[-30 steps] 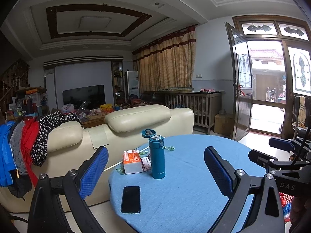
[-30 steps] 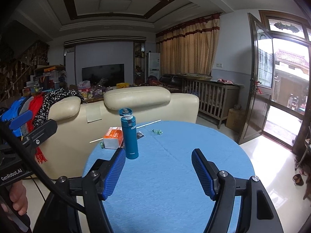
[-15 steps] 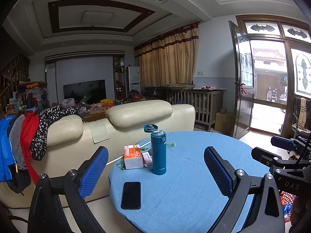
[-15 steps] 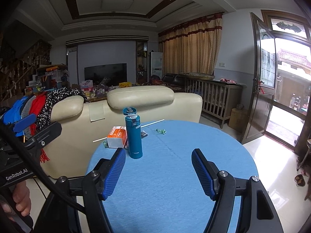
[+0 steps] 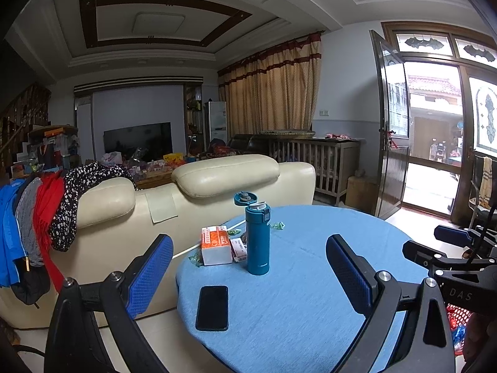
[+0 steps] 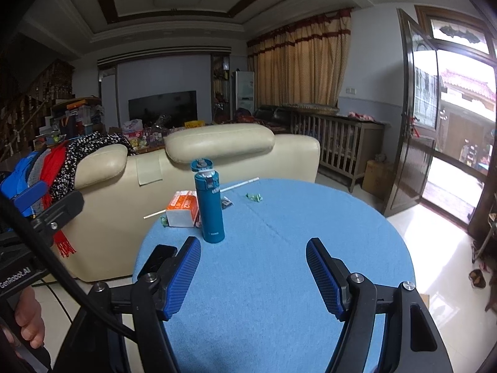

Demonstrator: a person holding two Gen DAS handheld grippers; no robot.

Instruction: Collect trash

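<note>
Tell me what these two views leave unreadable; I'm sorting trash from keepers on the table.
- Small packet: left view, half hidden behind the blue bottle; print too small.
- Green wrappers: right view, too small to identify.
- Phone: right view, partly covered by the right tool.
- Red mesh item: left view, cut off by tool frame.

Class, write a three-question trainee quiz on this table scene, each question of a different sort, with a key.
1. True or false: the tall teal metal flask has its flip lid open.
2. Which lies nearest the left gripper? A) orange and white carton B) flat black phone C) green crumpled wrapper
3. Fill in: the round table wears a ____ cloth.

Key: 1 true; 2 B; 3 blue. Both the left gripper and the right gripper are open, empty.
</note>
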